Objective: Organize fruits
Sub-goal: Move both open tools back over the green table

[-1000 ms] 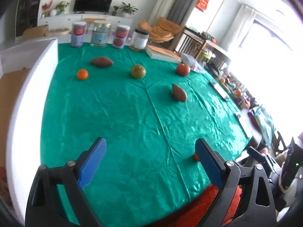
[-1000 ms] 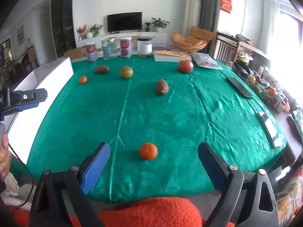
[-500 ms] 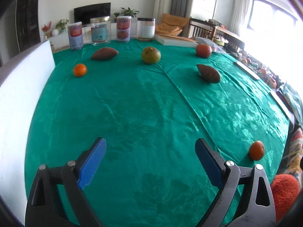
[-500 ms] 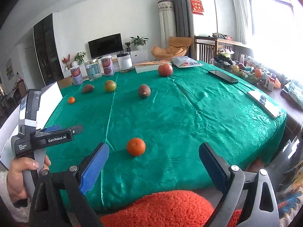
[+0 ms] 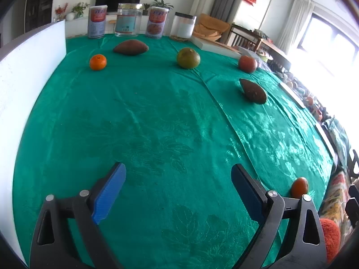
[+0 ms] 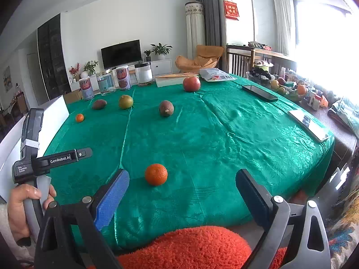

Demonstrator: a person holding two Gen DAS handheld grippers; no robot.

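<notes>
Left gripper (image 5: 178, 178): jaws wide apart, empty, above the tablecloth (image 5: 157, 116).
Right gripper (image 6: 182, 182): wide open, empty.
Mandarin (image 6: 156, 174): near tabletop's front edge.

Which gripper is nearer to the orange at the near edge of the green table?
Right. The right gripper, open, hangs just before the near orange. The left gripper is over the cloth further along, with that orange off beside its right finger.

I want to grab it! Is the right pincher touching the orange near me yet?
Apart. The right wrist view shows the right gripper open, with green cloth between its blue pads and the near orange.
</notes>
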